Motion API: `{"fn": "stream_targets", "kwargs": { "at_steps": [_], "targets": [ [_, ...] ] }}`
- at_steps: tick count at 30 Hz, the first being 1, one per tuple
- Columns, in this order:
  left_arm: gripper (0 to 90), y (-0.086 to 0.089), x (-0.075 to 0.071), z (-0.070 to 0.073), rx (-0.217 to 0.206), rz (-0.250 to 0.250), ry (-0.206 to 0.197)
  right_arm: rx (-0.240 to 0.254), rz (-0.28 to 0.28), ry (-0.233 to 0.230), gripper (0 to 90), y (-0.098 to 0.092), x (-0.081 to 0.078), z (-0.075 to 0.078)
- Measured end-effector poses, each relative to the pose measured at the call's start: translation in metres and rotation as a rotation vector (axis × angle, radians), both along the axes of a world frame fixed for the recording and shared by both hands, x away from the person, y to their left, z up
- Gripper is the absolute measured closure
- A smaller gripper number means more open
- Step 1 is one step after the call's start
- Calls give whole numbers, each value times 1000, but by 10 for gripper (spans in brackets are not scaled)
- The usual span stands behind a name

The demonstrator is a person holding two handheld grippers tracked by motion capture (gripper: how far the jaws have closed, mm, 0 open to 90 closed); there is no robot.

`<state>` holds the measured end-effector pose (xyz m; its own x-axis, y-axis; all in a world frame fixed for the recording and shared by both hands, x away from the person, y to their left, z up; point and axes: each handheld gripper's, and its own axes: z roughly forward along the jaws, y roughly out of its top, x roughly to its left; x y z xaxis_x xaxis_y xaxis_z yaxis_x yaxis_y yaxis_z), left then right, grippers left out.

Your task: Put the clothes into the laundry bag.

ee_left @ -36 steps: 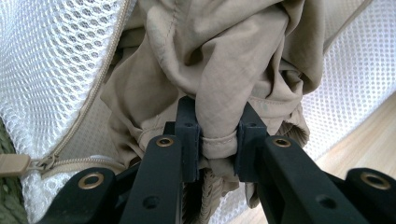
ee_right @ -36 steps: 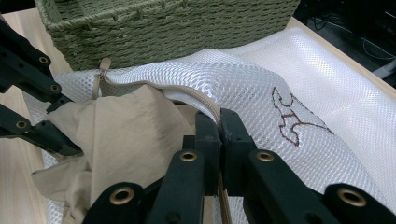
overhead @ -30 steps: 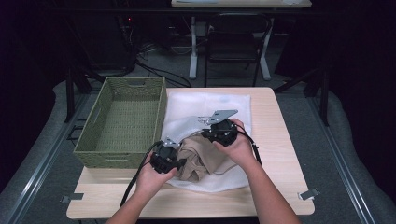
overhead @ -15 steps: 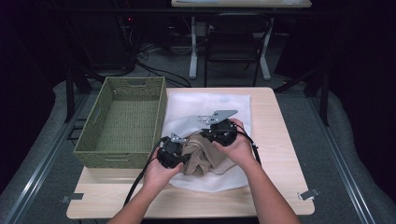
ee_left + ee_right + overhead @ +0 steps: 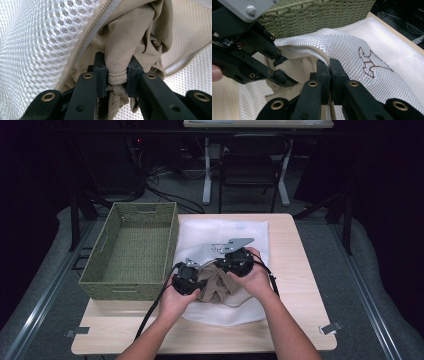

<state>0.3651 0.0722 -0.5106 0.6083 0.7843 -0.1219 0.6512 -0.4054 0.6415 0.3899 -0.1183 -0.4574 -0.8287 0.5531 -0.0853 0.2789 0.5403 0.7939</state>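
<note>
Left claw (image 5: 116, 80) pinches beige cloth (image 5: 130, 37); right claw (image 5: 329, 72) pinches mesh bag (image 5: 352, 47) bearing unreadable brown stitching (image 5: 372, 62).

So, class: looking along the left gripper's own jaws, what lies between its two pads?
In the left gripper view, a bunched fold of the beige garment lies pinched between the left gripper pads.

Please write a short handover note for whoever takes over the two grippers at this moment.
Left gripper: shut on a fold of the beige garment, at the mouth of the mesh bag.
Right gripper: shut on the bag's zipper edge, holding the mouth open.
Both work at the middle of the table; the green basket stands to the left of the bag.
Done: bag edge gripped, garment gripped and partly at the opening.
Left: most of the garment seems to lie outside; probably push it fully in, then close the zipper.
</note>
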Motion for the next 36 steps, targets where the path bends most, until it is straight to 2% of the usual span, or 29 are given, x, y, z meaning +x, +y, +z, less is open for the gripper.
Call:
{"fn": "stream_targets", "kwargs": {
  "at_steps": [7, 16, 25, 36],
  "targets": [
    [728, -5, 4, -1, -5, 14, -13, -1, -1, 0, 879, 0, 0, 0],
    [576, -4, 5, -2, -5, 16, -17, -5, -7, -1, 878, -1, 1, -1],
    [493, 5, -5, 4, -10, 3, -39, -4, -8, -1, 878, -2, 2, -1],
    [471, 22, -22, 11, -2, -21, -47, 1, -12, -3, 878, -4, 2, 0]
  ]
}}
